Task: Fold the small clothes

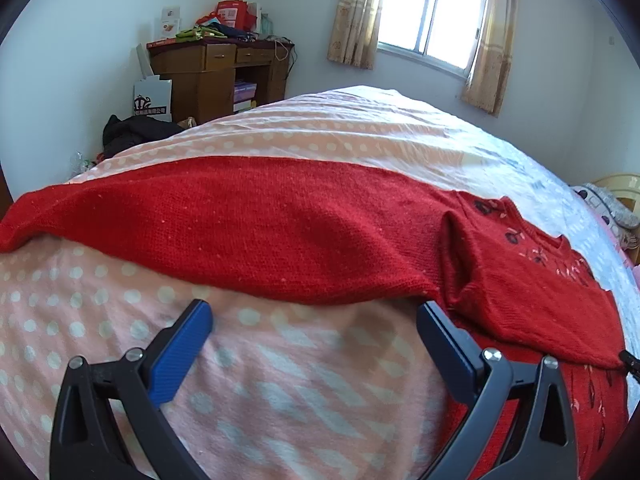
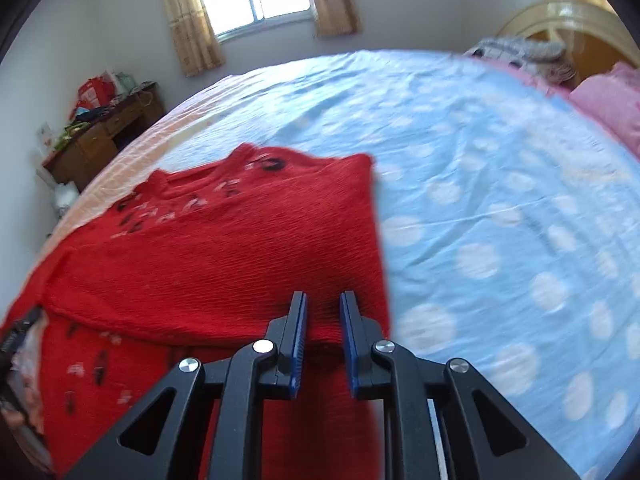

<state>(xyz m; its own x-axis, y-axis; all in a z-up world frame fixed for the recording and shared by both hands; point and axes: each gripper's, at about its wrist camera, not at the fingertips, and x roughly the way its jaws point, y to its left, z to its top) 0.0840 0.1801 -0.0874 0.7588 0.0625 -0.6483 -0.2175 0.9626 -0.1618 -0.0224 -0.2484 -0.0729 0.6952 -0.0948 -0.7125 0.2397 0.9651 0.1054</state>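
A red knitted sweater [image 1: 520, 280] [image 2: 224, 248] with small dark and pale motifs lies on the bed. One long sleeve [image 1: 240, 220] stretches out flat to the left. The sweater's right side is folded over its body, making a straight edge. My left gripper [image 1: 316, 320] hovers open over the pink bedspread just in front of the sleeve and holds nothing. My right gripper [image 2: 323, 312] sits at the near hem of the folded flap. Its jaws stand a narrow gap apart and red knit fills that gap. Its tip [image 1: 630, 362] shows at the far right in the left wrist view.
The bedspread is pink with white dots [image 1: 200, 360] on the left and blue with white dots [image 2: 500, 220] on the right. A pink pillow [image 2: 612, 100] and a headboard [image 2: 568, 16] lie far right. A cluttered wooden desk [image 1: 216, 68] stands by the wall, with a curtained window [image 1: 432, 16] beyond the bed.
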